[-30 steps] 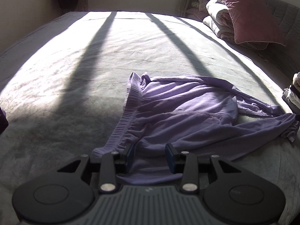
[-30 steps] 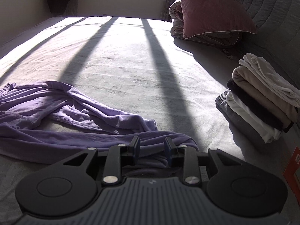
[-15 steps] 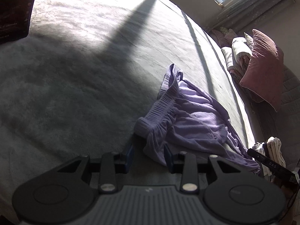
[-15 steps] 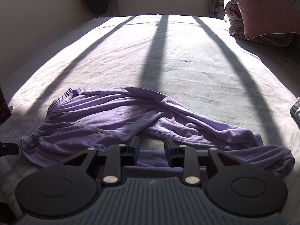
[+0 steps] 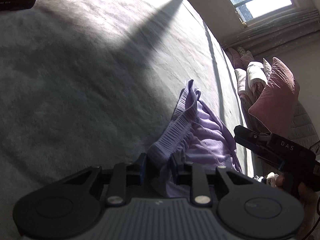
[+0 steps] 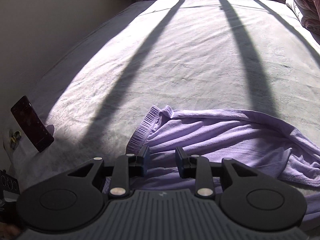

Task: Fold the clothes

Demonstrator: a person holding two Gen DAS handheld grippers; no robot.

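Much of the purple garment (image 5: pixel 202 132) was hidden in the left wrist view: its near part ran under the gripper body, and its far end was cut off behind the right gripper (image 5: pixel 266 146) that reached in from the right edge. A hand (image 5: pixel 306 198) behind that tool showed only as a dark, blurred patch. In the right wrist view the garment (image 6: pixel 230 132) lay spread across the near part of the bed (image 6: pixel 180 60), crumpled, with its right end running out of the picture and its near edge lost under the gripper.

The left gripper (image 5: pixel 158 167) was tilted so the bed (image 5: pixel 80 80) slanted across the view. Its jaws stood apart, with the ribbed waistband (image 5: pixel 178 128) corner lying between them; whether the pads touched the cloth could not be told. The right gripper (image 6: pixel 162 162) was held level and low over the garment, jaws open, with nothing clamped, the waistband (image 6: pixel 144 130) just ahead to its left.

A dark phone (image 6: pixel 32 124) stood propped at the bed's left edge. A pink pillow (image 5: pixel 276 98) leaned against bedding at the far right, partly in shade.
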